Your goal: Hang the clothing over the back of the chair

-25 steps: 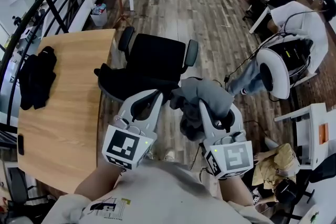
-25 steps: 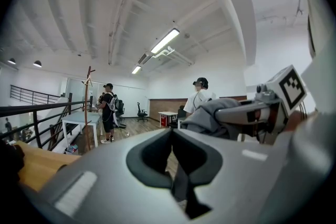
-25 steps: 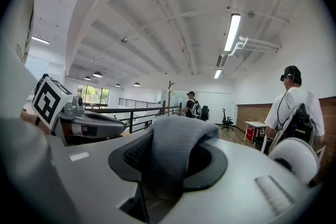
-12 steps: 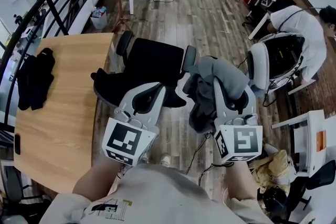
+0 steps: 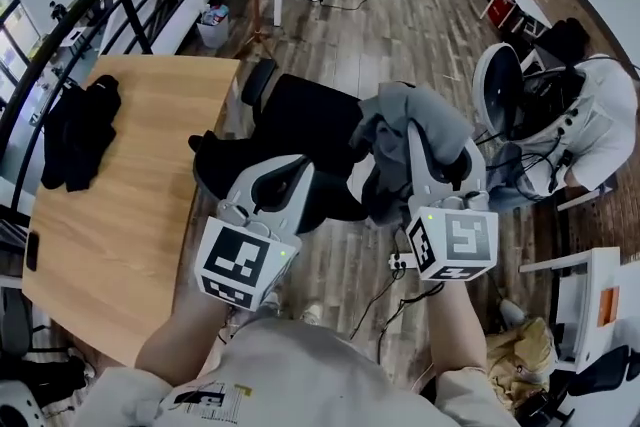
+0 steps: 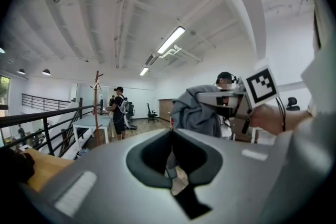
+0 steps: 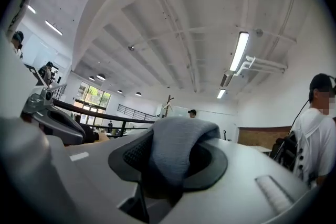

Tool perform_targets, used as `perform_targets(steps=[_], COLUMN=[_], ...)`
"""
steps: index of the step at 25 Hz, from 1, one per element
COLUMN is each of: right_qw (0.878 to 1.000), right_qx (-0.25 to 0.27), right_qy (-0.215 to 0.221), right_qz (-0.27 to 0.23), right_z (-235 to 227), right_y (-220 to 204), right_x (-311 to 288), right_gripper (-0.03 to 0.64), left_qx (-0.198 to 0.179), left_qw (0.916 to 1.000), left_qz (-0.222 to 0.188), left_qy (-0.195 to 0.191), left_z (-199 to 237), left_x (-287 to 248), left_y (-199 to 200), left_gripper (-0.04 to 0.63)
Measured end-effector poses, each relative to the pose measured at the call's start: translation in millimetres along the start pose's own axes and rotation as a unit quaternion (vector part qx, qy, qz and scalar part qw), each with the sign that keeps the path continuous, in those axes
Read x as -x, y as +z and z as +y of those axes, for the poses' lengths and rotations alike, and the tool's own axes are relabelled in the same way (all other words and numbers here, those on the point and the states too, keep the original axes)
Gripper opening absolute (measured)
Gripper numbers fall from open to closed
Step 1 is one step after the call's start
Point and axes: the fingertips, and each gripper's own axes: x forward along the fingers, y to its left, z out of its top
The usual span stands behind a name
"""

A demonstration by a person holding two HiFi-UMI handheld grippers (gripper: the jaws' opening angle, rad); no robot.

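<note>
Across the bottom of the head view, a pale grey short-sleeved shirt [image 5: 300, 370] with a small dark-and-yellow print at lower left. The left gripper [image 5: 292, 180] and right gripper [image 5: 420, 150] are smooth light-grey shells with dark oval cut-outs, each ending in a white marker cube [image 5: 240, 265] of black squares beside a tiny green light

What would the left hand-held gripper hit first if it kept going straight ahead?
Probably nothing close: the left hand-held gripper seems aimed over the black office chair into open room; the grey cloth garment hangs right of its line.
</note>
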Motion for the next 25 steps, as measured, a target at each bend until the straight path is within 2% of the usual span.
perform_targets(steps=[5, 12, 19, 25], right_qw=[0.997, 0.992, 0.987, 0.982], right_qx=[-0.054, -0.063, -0.068, -0.072], right_qy=[0.042, 0.099, 0.14, 0.174], right_qz=[0.021, 0.045, 0.033, -0.015], right_z=[25.8, 88.0, 143.2, 183.7], right_y=[-32.6, -58.6, -40.6, -0.5], right_x=[-33.9, -67.7, -92.9, -113.3], right_gripper=[0.153, 0.155, 0.156, 0.156], left_qx=[0.013, 0.017, 0.025, 0.029], left_qw=[0.9995, 0.9977, 0.9942, 0.9895], left_qz=[0.018, 0.032, 0.03, 0.025], left_qy=[0.02, 0.058, 0.101, 0.14], left_z=[19.6, 50.6, 82.1, 107.6], left_x=[2.4, 20.9, 60.1, 98.9], left_y=[-19.1, -36.4, -38.8, -38.6], left_gripper=[0.003, 0.003, 0.003, 0.003])
